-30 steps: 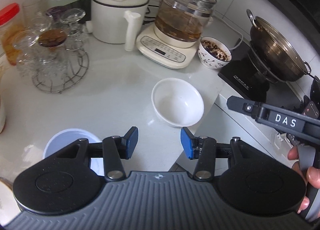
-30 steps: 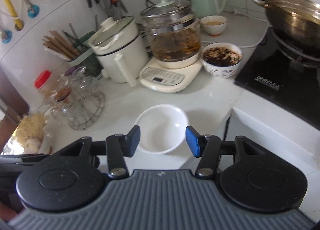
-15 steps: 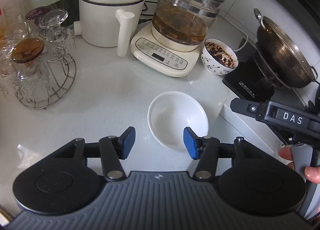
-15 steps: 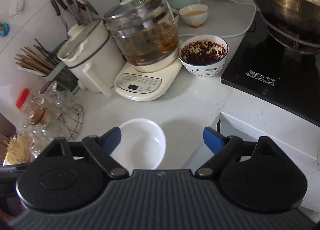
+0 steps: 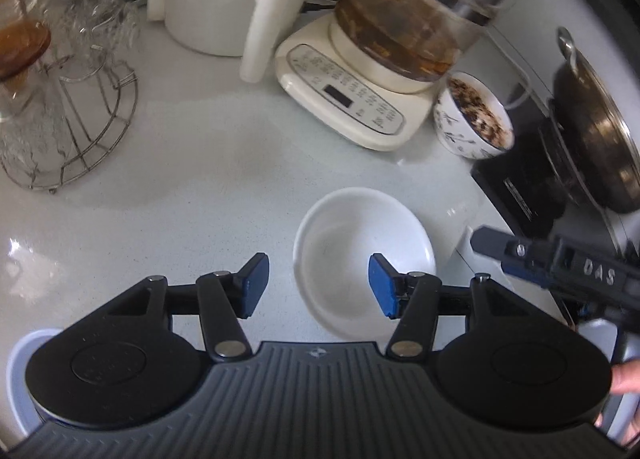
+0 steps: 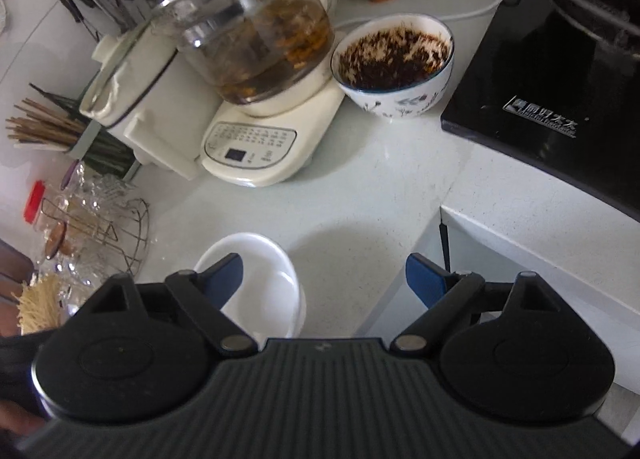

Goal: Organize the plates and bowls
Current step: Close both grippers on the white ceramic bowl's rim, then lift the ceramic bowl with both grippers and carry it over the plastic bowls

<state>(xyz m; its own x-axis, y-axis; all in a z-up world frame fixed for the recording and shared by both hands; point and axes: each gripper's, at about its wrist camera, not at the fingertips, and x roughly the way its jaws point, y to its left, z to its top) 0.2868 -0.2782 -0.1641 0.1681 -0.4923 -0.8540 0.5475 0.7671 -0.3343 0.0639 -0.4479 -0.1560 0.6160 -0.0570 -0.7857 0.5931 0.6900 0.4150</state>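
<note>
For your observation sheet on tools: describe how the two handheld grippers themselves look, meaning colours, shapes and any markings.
Both match. The left gripper and right gripper have a dark grey ribbed body, two round black discs, black linkage arms with silver pivot pins, and blue pads on the fingertips. Seen from the left wrist, the right gripper's side bears white letters "DAS".

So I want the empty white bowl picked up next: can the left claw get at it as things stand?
Probably yes. The left claw is open, with the white bowl just ahead and nothing between them; the right claw hovers beside the bowl's far rim.
</note>
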